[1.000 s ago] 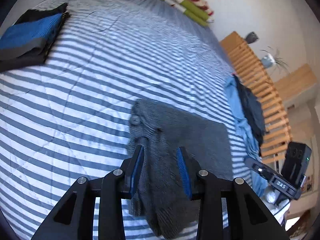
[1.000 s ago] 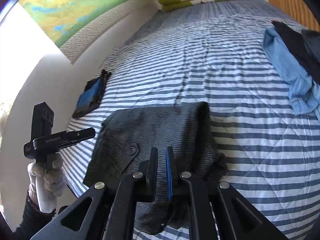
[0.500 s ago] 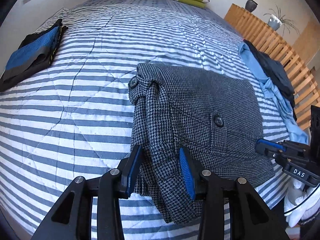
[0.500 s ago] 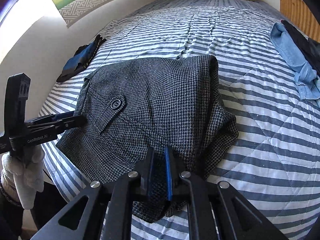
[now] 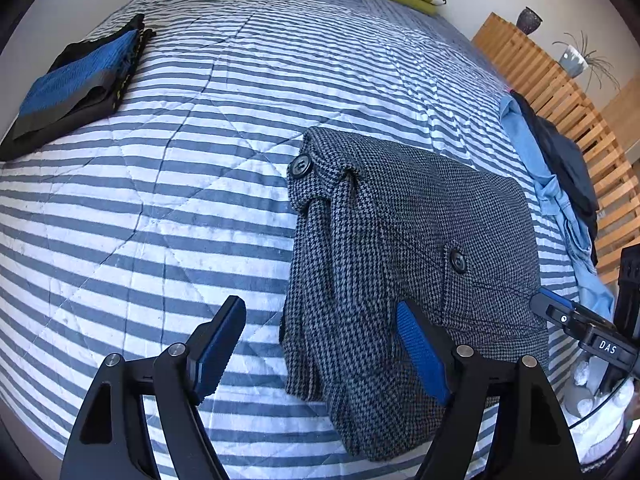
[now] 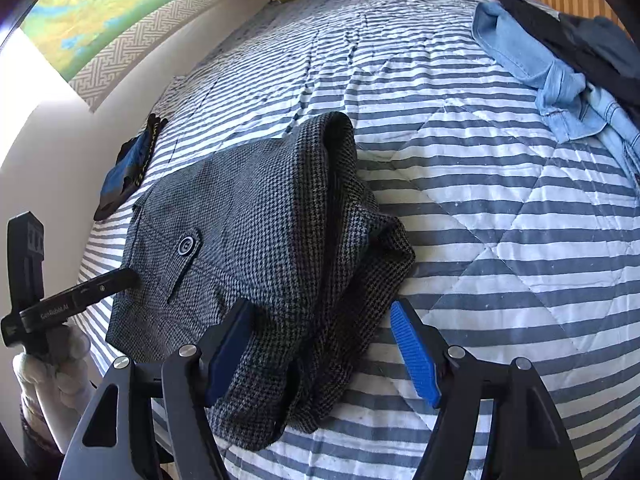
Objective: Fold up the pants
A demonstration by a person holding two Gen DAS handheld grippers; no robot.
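In the left wrist view, the left gripper (image 5: 320,344) is seen with its jaws spread wide; they have just been opening, and the grey houndstooth pants (image 5: 408,248) have been released onto the striped bedspread (image 5: 160,208), folded, near the bed's near edge. The near hem lies between the pads untouched. Open room is left to the far left, short of a folded blue-and-black stack (image 5: 76,84).

In the right wrist view, the right gripper (image 6: 320,352) has likewise just opened, cloth lying loose between its jaws. The fold appears laid down; a bunched right edge remains. Denim clothes (image 6: 552,64) lie well apart, far right.
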